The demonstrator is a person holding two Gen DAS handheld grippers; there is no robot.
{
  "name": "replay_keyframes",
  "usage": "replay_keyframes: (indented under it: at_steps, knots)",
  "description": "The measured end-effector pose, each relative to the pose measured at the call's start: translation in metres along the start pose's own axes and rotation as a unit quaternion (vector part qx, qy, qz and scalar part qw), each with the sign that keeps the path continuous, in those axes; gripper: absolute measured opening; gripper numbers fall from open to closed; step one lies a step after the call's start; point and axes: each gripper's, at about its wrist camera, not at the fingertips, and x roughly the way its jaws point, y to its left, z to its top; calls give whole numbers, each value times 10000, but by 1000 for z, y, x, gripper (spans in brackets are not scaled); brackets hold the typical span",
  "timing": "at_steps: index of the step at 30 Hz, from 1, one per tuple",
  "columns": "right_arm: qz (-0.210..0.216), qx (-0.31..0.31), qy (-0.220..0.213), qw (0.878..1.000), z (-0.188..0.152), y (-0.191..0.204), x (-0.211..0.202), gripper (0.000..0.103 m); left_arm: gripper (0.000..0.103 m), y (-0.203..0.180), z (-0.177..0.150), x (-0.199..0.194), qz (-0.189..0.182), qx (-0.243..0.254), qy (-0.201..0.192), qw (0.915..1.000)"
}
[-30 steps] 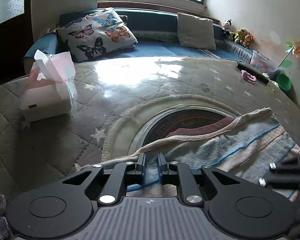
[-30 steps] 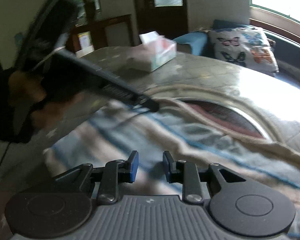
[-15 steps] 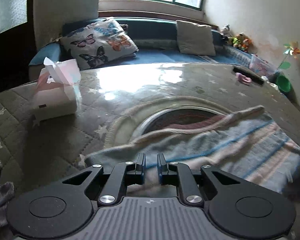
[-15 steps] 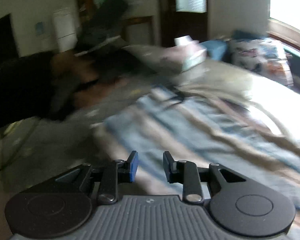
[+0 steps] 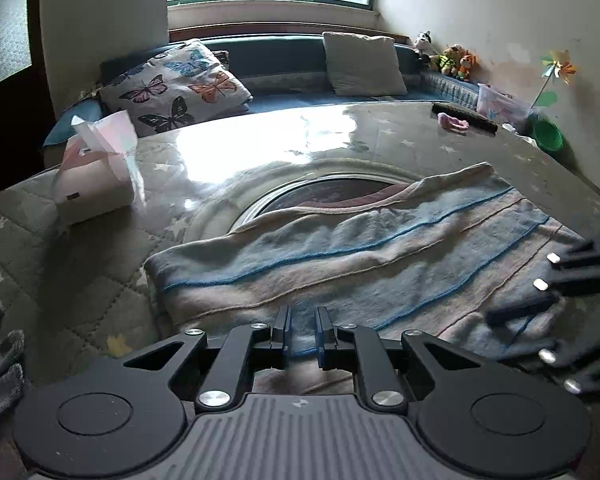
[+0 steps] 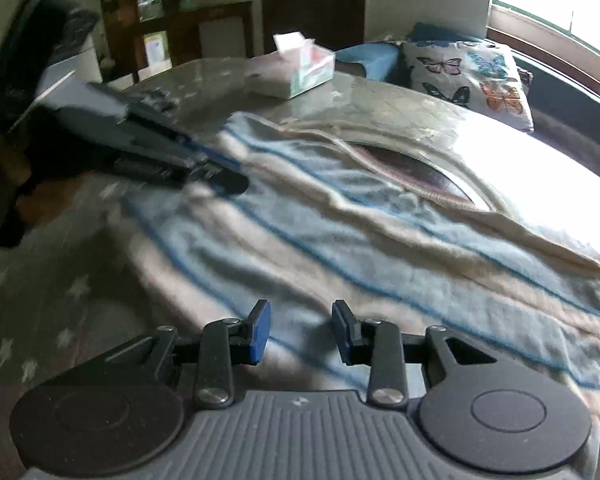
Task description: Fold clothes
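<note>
Striped garment (image 5: 360, 264), pale blue and beige with thin blue lines, lies spread flat on the bench (image 5: 300, 140), partly covering a dark round inset (image 5: 332, 192) ringed in a light border at the bench centre. Bench surface is a glossy quilted cover with star prints, strong window glare on the far half. Left gripper (image 5: 302, 332) sits low over the near edge of the garment; its fingers (image 5: 282, 330) stand slightly parted with a narrow gap, and cloth shows through the gap, but no fold is pinched between them as far as the left wrist view shows. Right gripper (image 6: 300, 334) hovers above the garment's other end; its blue-padded fingers (image 6: 260, 332) are wide apart with nothing between them. From the right wrist view the left gripper appears blurred at the upper left, tips resting at or just above the cloth edge; contact cannot be confirmed. Right gripper shows at the right edge of the left wrist view. Tissue box (image 5: 96, 184) stands on the bench left of the garment, well apart from it. Butterfly-print cushion (image 5: 176, 88) and plain cushion (image 5: 364, 64) rest on the blue window seat beyond. Small pink item (image 5: 452, 121) lies near the far right bench edge.
</note>
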Motion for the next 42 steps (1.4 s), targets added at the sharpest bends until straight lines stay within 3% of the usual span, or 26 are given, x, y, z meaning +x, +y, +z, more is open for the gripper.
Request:
replay_keyframes:
  at_steps: [6, 13, 20, 24, 33, 38, 42]
  knots:
    - [112, 159, 109, 9998, -15, 0, -23, 33, 14, -1, -4, -4, 43, -114, -24, 9999]
    - [-596, 680, -169, 9958, -27, -32, -42, 33, 14, -32, -5, -9, -332, 117, -97, 9993]
    - [-887, 1146, 6, 9894, -52, -61, -64, 33, 14, -61, 0, 5, -598, 292, -68, 9978]
    - [-1067, 1325, -297, 9850, -49, -76, -74, 33, 14, -78, 1, 16, -766, 362, -20, 9964]
    - [-1403, 1614, -304, 9764, -47, -110, -65, 32, 14, -106, -10, 18, -1172, 738, 49, 9903]
    - [-1377, 1420, -316, 9797, -30, -118, -48, 32, 14, -111, -14, 15, -1323, 757, 67, 9883]
    - [-1611, 1579, -235, 9739, -26, -133, -34, 30, 14, -107, -16, 10, -1360, 658, 76, 9885]
